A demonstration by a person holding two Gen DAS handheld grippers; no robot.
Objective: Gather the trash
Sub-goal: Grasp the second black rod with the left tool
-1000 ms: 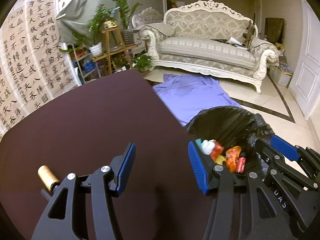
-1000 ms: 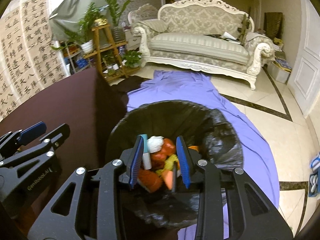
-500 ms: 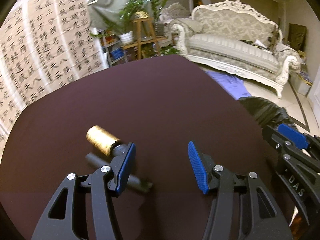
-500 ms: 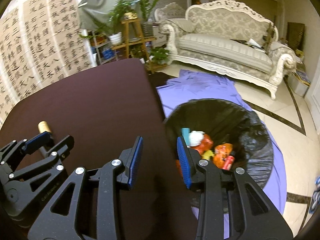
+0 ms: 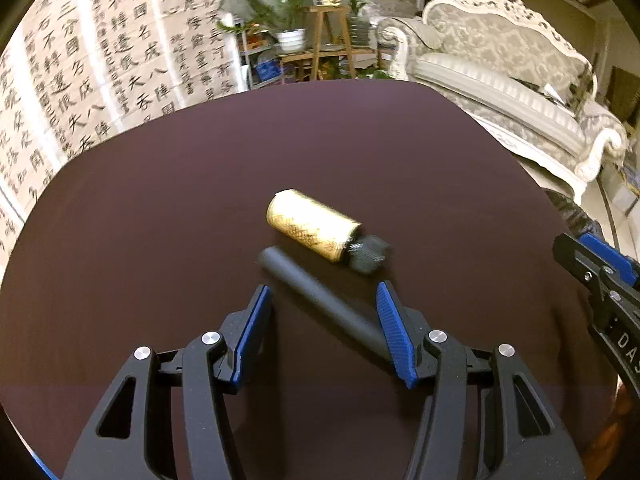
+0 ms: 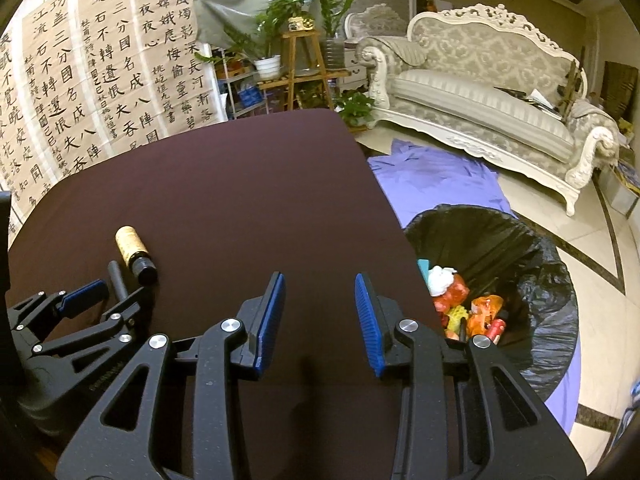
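Brown table point(image 5: 160, 208) — black tube point(image 5: 320, 292) between left gripper point(image 5: 322, 336)

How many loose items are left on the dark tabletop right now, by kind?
Gold bottle with black cap: 1
Dark grey tube: 1
Total: 2
Both lie on their sides on the table; the tube runs between the open left gripper fingers, untouched.

On the dark maroon table point(image 5: 160, 220), the left gripper point(image 5: 322, 332) stands open over a black tube point(image 5: 320, 300); a gold bottle point(image 5: 312, 230) with black cap lies just beyond.
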